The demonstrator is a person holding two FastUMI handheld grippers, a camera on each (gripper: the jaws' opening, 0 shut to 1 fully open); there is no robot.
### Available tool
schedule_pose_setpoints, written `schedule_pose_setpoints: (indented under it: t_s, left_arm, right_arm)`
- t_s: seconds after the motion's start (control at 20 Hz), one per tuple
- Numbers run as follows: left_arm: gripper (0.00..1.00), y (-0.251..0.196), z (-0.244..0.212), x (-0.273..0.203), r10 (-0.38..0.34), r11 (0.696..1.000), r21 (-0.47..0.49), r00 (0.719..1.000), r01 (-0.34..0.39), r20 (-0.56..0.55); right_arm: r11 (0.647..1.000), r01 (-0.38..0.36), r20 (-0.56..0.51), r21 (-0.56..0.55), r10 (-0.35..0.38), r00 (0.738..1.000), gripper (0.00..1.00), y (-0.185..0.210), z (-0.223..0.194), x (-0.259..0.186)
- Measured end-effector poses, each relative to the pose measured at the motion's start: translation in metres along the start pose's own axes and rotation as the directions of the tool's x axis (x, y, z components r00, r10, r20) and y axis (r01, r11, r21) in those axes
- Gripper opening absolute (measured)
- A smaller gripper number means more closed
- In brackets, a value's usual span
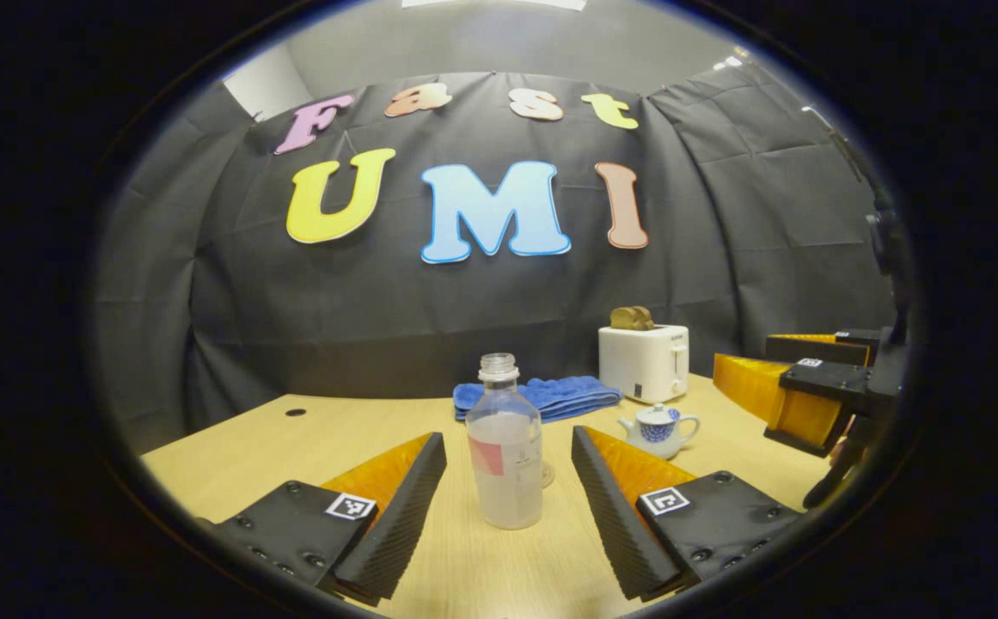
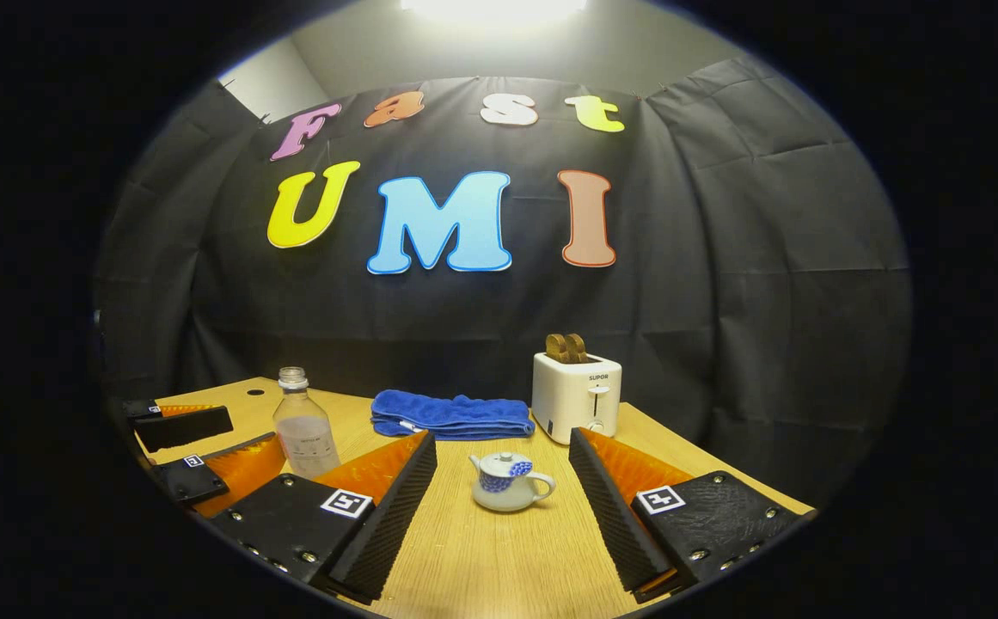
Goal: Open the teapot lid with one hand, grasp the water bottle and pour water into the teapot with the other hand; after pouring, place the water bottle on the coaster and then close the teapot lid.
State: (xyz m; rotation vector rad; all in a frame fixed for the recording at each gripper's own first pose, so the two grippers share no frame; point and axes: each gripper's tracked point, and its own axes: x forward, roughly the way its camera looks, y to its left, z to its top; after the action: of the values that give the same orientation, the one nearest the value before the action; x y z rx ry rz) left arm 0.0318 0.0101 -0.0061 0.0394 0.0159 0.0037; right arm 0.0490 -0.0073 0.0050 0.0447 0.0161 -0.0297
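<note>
- Table: a light wooden top; every item below stands or lies on it.
- Toaster: white, upright at the back of the table, with two brown slices in its slots. It serves as the landmark for the items below.
- Towel: blue, folded, lying flat just beside the toaster on the bottle's side, apart from it.
- Left gripper: jaws spread wide, pinching nothing. In the left gripper view the bottle stands upright between the two fingers, near the fingertips, with a clear gap to each finger. In the right gripper view this gripper sits at the table's far side from the toaster, around the bottle.
- Right gripper: jaws spread wide, pinching nothing. In the right gripper view the teapot sits between the two fingers, roughly centred, touching neither. In the left gripper view this gripper hovers in front of the toaster, beyond the teapot.
- Bottle: clear plastic, upright, uncapped, partly filled with water. It stands well apart from the toaster, past the towel.
- Teapot: small, white with a blue pattern, upright, lid on. It stands in front of the toaster, nearer the camera, between toaster and bottle.
- Coaster: only a clear edge is visible, just behind the bottle's base on the teapot side.
</note>
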Motion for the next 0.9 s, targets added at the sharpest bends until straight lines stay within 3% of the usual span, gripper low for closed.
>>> schedule_pose_setpoints:
  t_s: [0.45, 0.9]
  left_arm:
    - [1.00, -0.001, -0.016, 0.025, -0.019, 1.000, 0.020, 0.999, 0.020, -0.043]
    - [1.00, -0.008, -0.040, 0.043, -0.047, 0.998, -0.034, 0.992, 0.044, -0.118]
  right_arm:
    - [1.000, -0.005, -0.053, -0.023, 0.004, 0.999, 0.96, 0.003, -0.011, 0.076]
    - [0.998, 0.017, -0.153, 0.068, -0.007, 0.988, 0.96, 0.003, -0.058, 0.145]
